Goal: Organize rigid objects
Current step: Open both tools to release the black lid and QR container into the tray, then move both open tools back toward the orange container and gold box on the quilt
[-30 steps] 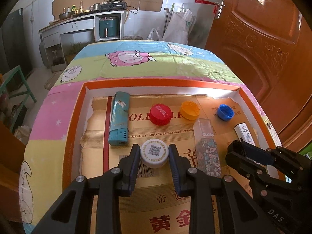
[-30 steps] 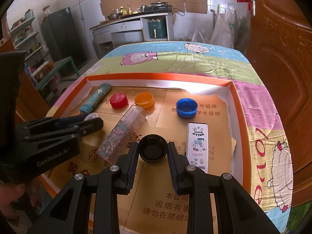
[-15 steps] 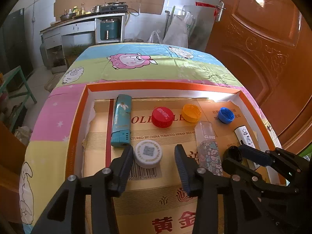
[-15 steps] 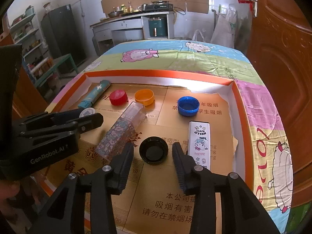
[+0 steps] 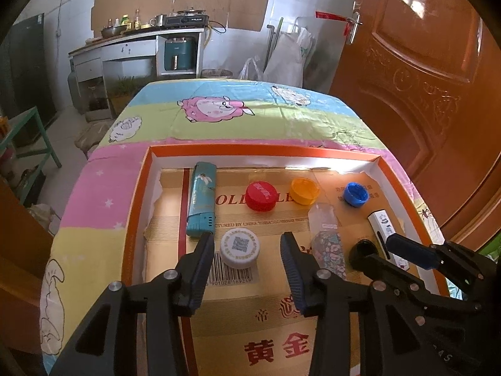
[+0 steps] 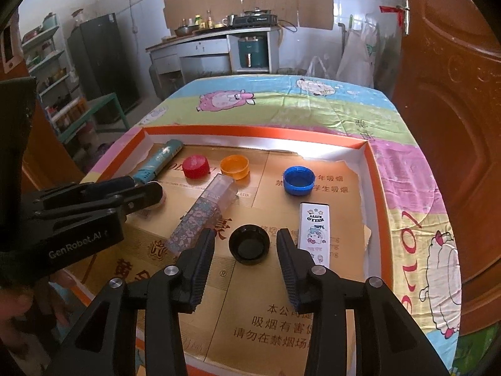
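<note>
A shallow orange-rimmed box (image 5: 256, 152) (image 6: 250, 131) lined with cardboard holds the objects. My left gripper (image 5: 247, 250) is open, with the white cap (image 5: 239, 247) lying loose between its fingers, nearer the left one. My right gripper (image 6: 245, 247) is open around the black cap (image 6: 249, 244) (image 5: 363, 249), not touching it. A teal lighter (image 5: 202, 202) (image 6: 159, 159), red cap (image 5: 261, 195) (image 6: 196, 166), orange cap (image 5: 304, 191) (image 6: 235, 166), blue cap (image 5: 355, 194) (image 6: 298, 180), floral clear bottle (image 5: 327, 235) (image 6: 206, 213) and white Hello Kitty lighter (image 6: 314, 232) (image 5: 383, 224) lie in the box.
The box sits on a table with a cartoon-sheep cloth (image 5: 216, 109) (image 6: 281, 100). A wooden door (image 5: 422, 62) stands to the right. A kitchen counter (image 6: 213, 44) is at the back and a green stool (image 5: 28, 134) to the left.
Both grippers have opened and let go of their caps, the left of the white cap and the right of the black cap. Both have drawn back a little.
</note>
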A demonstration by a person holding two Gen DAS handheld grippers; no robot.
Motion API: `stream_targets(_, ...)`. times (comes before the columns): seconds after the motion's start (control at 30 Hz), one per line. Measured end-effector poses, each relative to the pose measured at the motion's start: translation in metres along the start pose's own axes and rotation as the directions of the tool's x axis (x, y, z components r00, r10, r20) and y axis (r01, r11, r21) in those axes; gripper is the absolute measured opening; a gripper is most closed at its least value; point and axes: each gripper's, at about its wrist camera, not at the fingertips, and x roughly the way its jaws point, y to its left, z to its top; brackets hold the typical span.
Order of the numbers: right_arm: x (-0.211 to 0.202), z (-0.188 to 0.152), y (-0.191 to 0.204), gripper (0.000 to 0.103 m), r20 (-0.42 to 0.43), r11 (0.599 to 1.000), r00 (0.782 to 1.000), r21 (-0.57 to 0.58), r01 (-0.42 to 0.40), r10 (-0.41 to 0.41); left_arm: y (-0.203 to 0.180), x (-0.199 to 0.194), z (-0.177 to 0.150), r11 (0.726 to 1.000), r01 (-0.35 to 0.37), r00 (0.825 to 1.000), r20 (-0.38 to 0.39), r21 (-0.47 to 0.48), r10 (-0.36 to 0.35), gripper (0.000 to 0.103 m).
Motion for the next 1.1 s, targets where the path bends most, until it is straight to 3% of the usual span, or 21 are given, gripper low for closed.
stream_targets(1.1,-0.103,-0.022,0.016,0.043,0.114,0.999,0.993,0.006,0.034,-0.034,-0.03,-0.104,-0.023,0.999,0.012,0.994,0.111,0.046,-0.017,0.044)
